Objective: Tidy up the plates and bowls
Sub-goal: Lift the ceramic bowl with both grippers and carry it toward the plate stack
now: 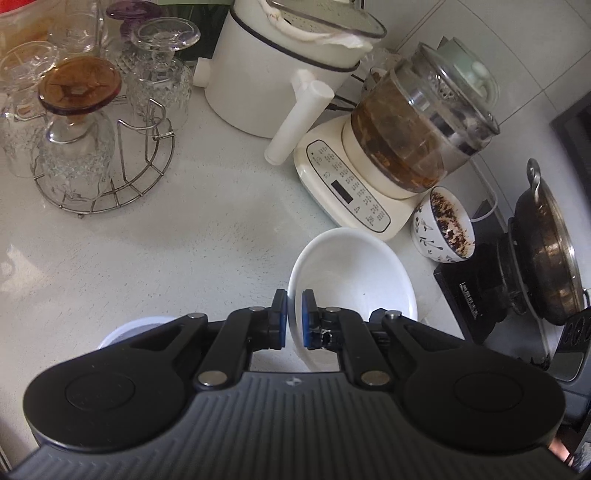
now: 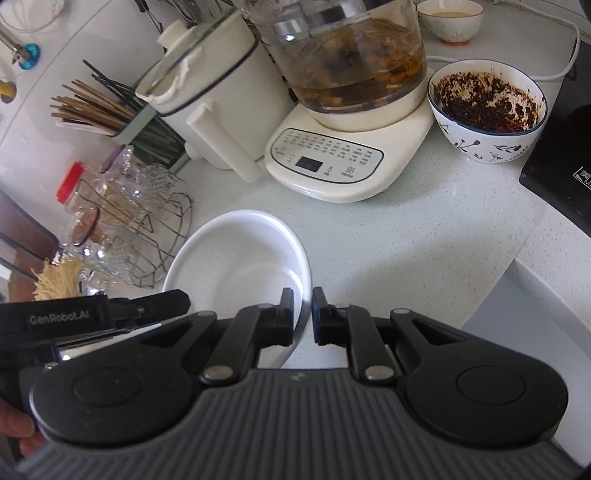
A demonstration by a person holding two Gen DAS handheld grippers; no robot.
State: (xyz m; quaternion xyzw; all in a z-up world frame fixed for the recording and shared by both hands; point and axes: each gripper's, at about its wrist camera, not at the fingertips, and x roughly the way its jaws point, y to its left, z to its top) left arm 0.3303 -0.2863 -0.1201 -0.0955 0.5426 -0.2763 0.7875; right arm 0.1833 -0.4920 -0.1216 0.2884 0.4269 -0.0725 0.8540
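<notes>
A plain white bowl (image 1: 354,273) is held above the counter between both grippers. My left gripper (image 1: 294,319) is shut on the bowl's left rim, one blue pad inside and one outside. In the right wrist view the same bowl (image 2: 240,258) has its right rim pinched by my right gripper (image 2: 303,317). The left gripper's black body (image 2: 110,314) shows at the bowl's left side. A patterned bowl with dark residue (image 1: 445,229) stands by the kettle base and also shows in the right wrist view (image 2: 487,110). A white dish edge (image 1: 122,330) peeks from under my left gripper.
A glass kettle on a cream base (image 1: 354,184), a white pot with a handle (image 1: 280,74), a wire rack of upturned glasses (image 1: 92,147), a black induction hob (image 1: 465,295) with a steel pan (image 1: 546,243), a chopstick holder (image 2: 107,110), another bowl at the back (image 2: 450,18).
</notes>
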